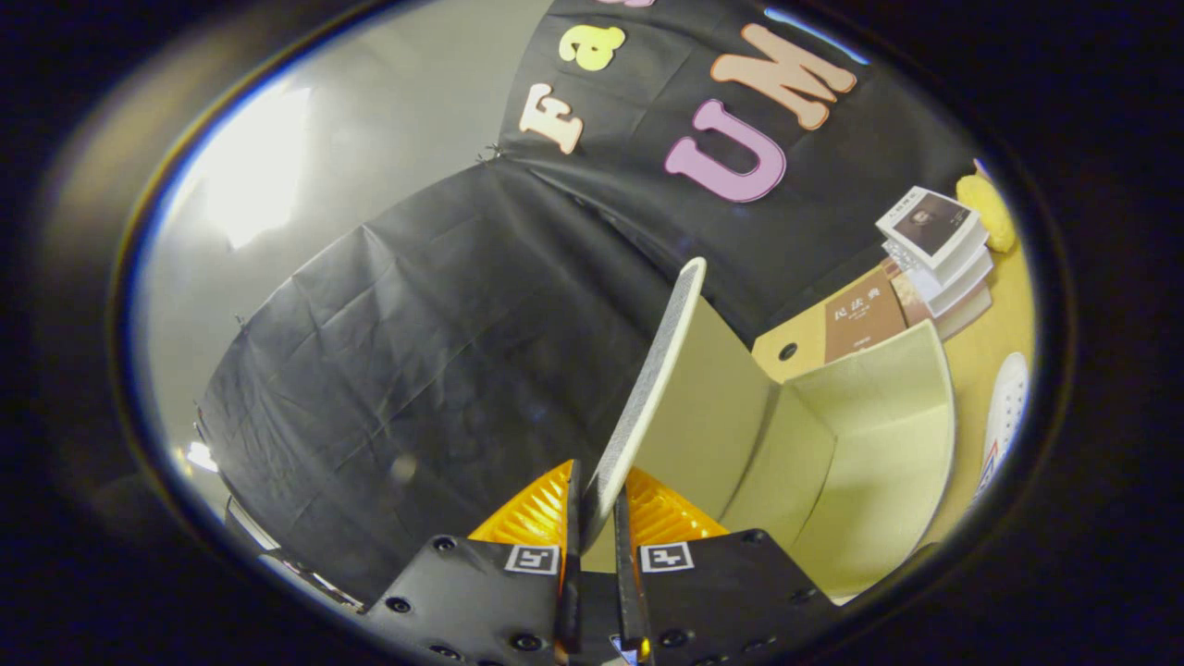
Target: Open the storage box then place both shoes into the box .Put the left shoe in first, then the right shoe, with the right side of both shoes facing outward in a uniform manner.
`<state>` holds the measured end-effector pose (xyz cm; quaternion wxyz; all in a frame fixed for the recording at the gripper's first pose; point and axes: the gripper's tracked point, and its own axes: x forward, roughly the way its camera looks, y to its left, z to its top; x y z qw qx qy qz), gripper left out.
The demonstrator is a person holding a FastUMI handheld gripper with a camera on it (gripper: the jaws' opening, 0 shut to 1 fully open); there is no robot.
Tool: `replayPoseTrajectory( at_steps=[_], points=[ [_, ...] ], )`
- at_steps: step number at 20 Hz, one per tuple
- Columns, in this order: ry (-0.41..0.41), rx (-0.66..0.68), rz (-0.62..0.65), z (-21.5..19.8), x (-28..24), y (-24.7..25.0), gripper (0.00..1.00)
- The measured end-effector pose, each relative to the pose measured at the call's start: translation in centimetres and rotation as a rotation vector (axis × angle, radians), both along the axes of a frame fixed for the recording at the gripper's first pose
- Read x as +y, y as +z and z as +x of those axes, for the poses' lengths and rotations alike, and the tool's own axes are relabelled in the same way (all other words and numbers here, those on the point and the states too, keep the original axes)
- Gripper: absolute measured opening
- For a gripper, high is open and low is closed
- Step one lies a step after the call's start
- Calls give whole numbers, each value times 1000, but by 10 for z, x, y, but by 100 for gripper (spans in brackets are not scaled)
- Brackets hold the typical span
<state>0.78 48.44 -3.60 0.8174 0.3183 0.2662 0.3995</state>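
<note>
both claw [597,507] fingers clamp box lid [647,379] edge.

Over past the box, the brown book [865,319] lying flat reads "民法典" in pale characters down its cover. The white shoe [1005,412] has a small mark, too tiny to read. Square coded tags [532,559], no words, sit on the gripper [599,504], its fingers pinching the lid [652,370].

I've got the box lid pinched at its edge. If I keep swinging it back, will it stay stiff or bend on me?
The claw is shut on the lid, which looks like a thin, flat panel standing straight with no sag, so probably stiff and light. Its edge is narrow, so it may slip out of the fingers. The open storage box looks light and might shift if pulled.
</note>
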Motion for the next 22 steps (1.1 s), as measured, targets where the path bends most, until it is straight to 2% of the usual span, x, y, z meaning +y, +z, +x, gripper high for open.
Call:
replayPoseTrajectory(
  at_steps=[8,11,14,17,22],
  points=[
    [37,20,-7,-3,66,-13,18],
    [71,0,-36,-11,92,-23,24],
    [75,-9,-60,-13,109,-35,24],
    [150,50,-68,-30,135,-52,49],
    [210,63,-134,-50,141,-71,91]
  ],
)
